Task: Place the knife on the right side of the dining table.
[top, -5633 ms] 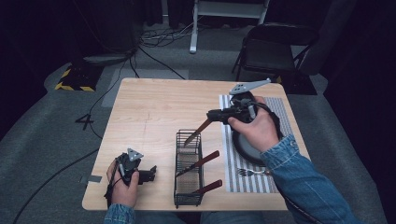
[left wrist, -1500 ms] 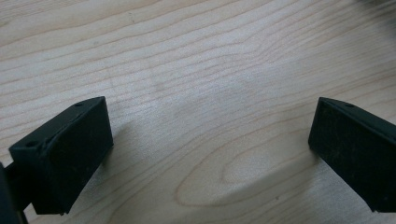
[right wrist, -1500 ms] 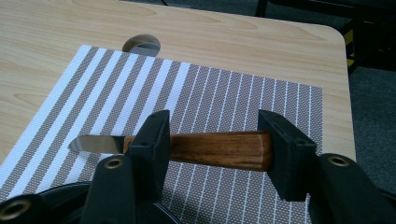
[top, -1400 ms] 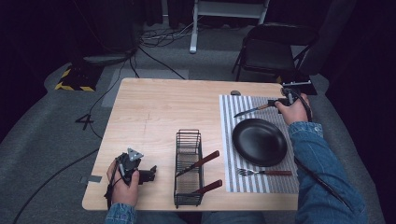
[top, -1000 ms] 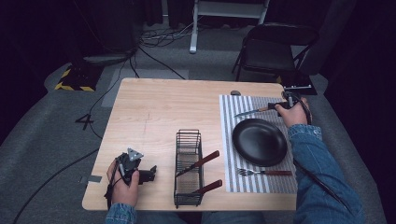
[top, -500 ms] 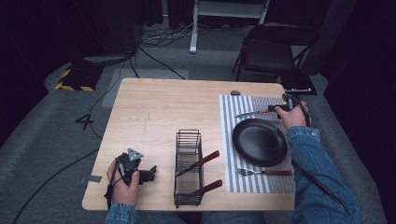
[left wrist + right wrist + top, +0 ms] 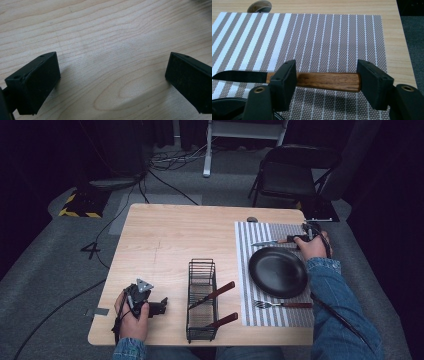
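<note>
Wooden knife handle [image 7: 328, 81] lies on the striped placemat [image 7: 332, 37] between the right gripper's [image 7: 327, 82] parted jaws. Left gripper [image 7: 112, 82] rests spread on the table [image 7: 100, 30]. Lifting carelessly could drag the knife against the plate [image 7: 278, 271].

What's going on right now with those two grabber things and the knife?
Left gripper open, resting on bare table. Right gripper jaws wide, knife lying on the striped mat between them. Plate just beside.

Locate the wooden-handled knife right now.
In the high view, the knife lies on the striped placemat, just beyond the black plate, between the right gripper jaws.
</note>
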